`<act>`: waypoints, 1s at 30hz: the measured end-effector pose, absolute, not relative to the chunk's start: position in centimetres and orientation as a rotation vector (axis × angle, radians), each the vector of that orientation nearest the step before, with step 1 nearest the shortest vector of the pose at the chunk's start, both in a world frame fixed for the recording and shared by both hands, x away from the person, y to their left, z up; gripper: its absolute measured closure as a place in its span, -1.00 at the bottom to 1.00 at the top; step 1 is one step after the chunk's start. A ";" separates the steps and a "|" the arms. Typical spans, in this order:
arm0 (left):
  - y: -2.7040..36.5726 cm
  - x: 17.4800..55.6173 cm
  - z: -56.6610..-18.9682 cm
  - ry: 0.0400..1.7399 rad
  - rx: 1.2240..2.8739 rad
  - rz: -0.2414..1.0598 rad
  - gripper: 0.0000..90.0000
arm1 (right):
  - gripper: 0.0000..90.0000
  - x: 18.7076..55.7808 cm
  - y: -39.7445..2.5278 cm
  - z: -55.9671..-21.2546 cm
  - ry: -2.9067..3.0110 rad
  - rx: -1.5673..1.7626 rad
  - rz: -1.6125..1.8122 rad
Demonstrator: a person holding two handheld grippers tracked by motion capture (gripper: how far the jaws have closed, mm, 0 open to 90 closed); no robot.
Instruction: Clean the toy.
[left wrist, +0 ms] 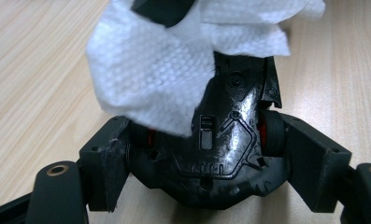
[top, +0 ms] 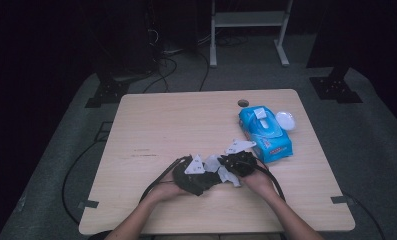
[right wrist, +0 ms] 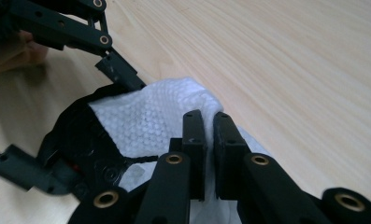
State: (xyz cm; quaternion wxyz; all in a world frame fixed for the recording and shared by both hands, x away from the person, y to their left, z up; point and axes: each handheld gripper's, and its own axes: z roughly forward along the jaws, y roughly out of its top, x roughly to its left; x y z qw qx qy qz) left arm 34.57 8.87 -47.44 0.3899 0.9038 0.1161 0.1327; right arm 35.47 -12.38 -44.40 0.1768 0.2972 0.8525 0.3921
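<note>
My left gripper [left wrist: 206,140] clamps a glossy black plastic shell [left wrist: 230,135], right gripper [right wrist: 210,140] pinches a white textured wipe [right wrist: 150,121] draped on it, blue wipes pack [top: 265,132] toward the worktop's [top: 161,125] far right corner.

You sit at a pale wood tabletop [top: 186,125] with a round cable hole [top: 243,103] near its far edge. Grey carpet [top: 376,150] lies under it, and the room beyond falls off into dark. A white frame [top: 248,20] stands at the back, black stand bases [top: 335,89] sit at either side, and cables [top: 161,70] trail over the floor.
</note>
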 end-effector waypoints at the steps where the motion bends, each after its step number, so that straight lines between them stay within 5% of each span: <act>1: 9.0 34.6 -47.5 0.297 2.297 0.339 -0.47 | 0.87 35.8 -12.4 -44.3 2.411 0.837 1.102; 11: 9.1 34.7 -47.5 0.306 2.305 0.334 -0.47 | 0.88 34.4 -17.0 -44.1 2.386 0.923 1.088; 30: 9.0 34.7 -47.6 0.294 2.322 0.341 -0.47 | 0.88 32.6 -15.7 -44.0 2.503 0.837 1.115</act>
